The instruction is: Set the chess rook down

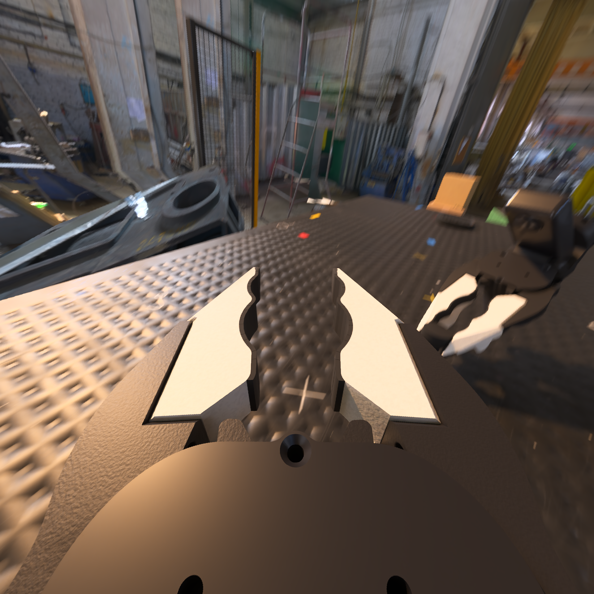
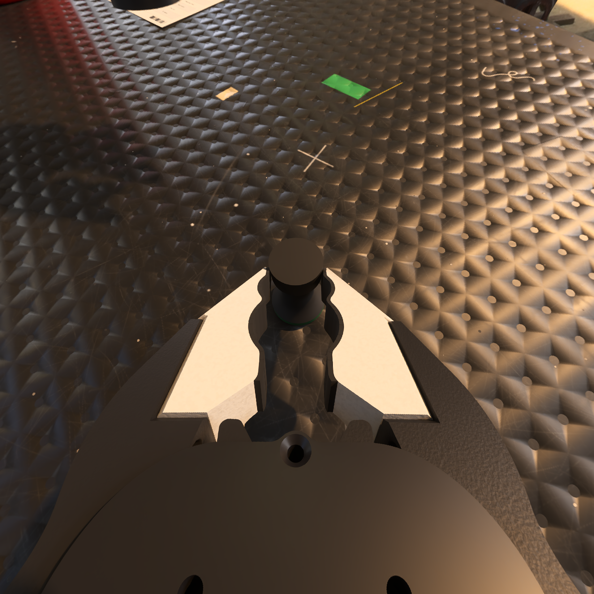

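The chess rook (image 2: 295, 273) is a dark piece with a flat round end, seen in the right wrist view. My right gripper (image 2: 295, 276) is shut on the rook at its fingertips, low over the dark studded table (image 2: 450, 225). I cannot tell whether the rook touches the table. The right gripper also shows at the right of the left wrist view (image 1: 466, 318), tilted down to the table. My left gripper (image 1: 295, 276) is open and empty, low above the table (image 1: 160, 305), to the left of the right gripper.
A white cross mark (image 2: 315, 157) lies ahead of the rook, with a green patch (image 2: 346, 86) and a small tan patch (image 2: 227, 93) beyond. A sheet of paper (image 2: 170, 13) lies at the far edge. A cardboard box (image 1: 453, 193) and a dark block (image 1: 540, 221) stand far right.
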{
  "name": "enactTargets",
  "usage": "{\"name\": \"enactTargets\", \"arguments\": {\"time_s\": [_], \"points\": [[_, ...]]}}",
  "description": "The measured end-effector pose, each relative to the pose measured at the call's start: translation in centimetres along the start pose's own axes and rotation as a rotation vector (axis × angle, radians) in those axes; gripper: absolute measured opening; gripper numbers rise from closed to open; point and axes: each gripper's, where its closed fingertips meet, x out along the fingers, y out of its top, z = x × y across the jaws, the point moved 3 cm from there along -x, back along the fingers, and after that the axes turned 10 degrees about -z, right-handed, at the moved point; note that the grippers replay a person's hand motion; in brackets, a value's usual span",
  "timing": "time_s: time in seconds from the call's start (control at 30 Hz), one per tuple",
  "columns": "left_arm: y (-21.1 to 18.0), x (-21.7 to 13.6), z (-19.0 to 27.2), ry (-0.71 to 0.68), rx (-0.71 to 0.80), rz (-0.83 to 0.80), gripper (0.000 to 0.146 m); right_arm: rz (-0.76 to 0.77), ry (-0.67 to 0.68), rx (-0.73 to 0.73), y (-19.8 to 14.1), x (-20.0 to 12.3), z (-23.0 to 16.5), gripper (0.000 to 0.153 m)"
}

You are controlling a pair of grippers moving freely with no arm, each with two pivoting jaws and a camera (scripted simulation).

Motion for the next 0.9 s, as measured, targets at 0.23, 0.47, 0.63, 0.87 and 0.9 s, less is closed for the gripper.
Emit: {"name": "enactTargets", "arguments": {"time_s": [0.23,0.47,0.63,0.87,0.9], "points": [[-6.2,-4.4,-0.4,0.075,0.264,-0.512,0.044,0.001,0.010,0.012,0.0,0.1,0.0,0.031],[-10.8,-4.7,5.4,-0.206,0.418,-0.792,0.045,0.004,0.008,0.019,0.0,0.0,0.1,0.031],[-10.5,-3.9,5.9,-0.195,0.390,-0.740,0.044,-0.012,0.007,0.009,-0.3,-0.2,0.1,0.031],[-10.8,-3.4,4.6,-0.058,0.451,-0.771,0.049,-0.017,0.008,0.004,-0.4,-0.3,0.1,0.031],[-10.9,-3.4,4.4,-0.043,0.450,-0.778,0.050,-0.019,0.007,0.002,-0.4,-0.3,0.1,0.031]]}}
